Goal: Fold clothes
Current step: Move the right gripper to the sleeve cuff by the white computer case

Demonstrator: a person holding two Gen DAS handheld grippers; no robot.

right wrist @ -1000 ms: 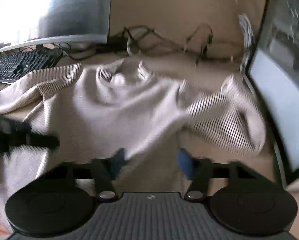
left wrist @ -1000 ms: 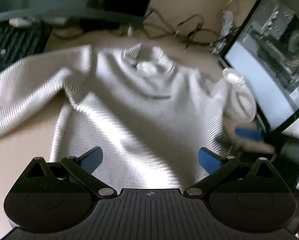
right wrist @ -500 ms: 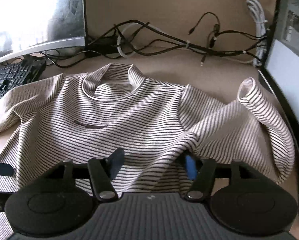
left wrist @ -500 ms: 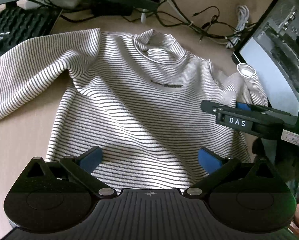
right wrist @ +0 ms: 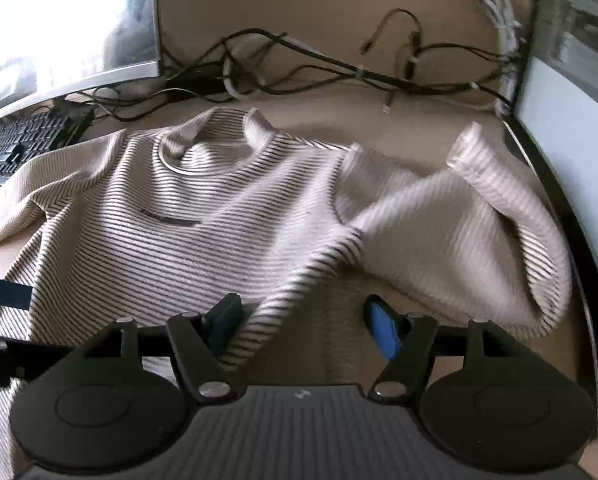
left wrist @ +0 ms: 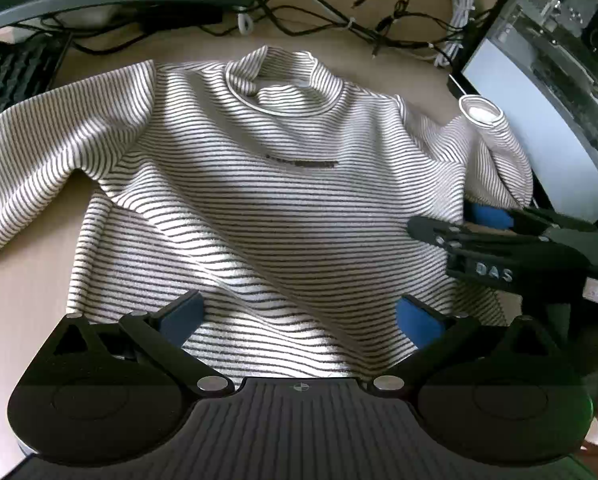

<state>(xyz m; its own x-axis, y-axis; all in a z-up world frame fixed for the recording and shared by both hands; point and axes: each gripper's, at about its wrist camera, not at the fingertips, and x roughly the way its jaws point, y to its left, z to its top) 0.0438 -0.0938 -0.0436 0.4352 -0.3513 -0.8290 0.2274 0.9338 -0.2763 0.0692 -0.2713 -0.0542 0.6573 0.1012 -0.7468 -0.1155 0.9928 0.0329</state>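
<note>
A white sweater with thin dark stripes [left wrist: 275, 184] lies front up on a tan desk, collar to the far side. Its one sleeve stretches out left [left wrist: 39, 152]; the other is bunched up at the right [left wrist: 495, 152], cuff raised. My left gripper [left wrist: 299, 316] is open above the sweater's lower hem. My right gripper [right wrist: 303, 320] is open over the sweater's right side, a raised fold of cloth [right wrist: 299, 280] lying between its fingers. It also shows in the left wrist view [left wrist: 459, 224], by the bunched sleeve.
A curved monitor [right wrist: 59, 28] and keyboard [right wrist: 19, 140] stand at the far left. A second monitor [left wrist: 547, 92] hems in the right side. Tangled cables [right wrist: 339, 68] run along the back wall. Bare desk [left wrist: 23, 304] lies left of the hem.
Both views have drawn a little closer to the sweater. The right gripper's jaws have widened; the cloth beside its right finger now lies loose between them.
</note>
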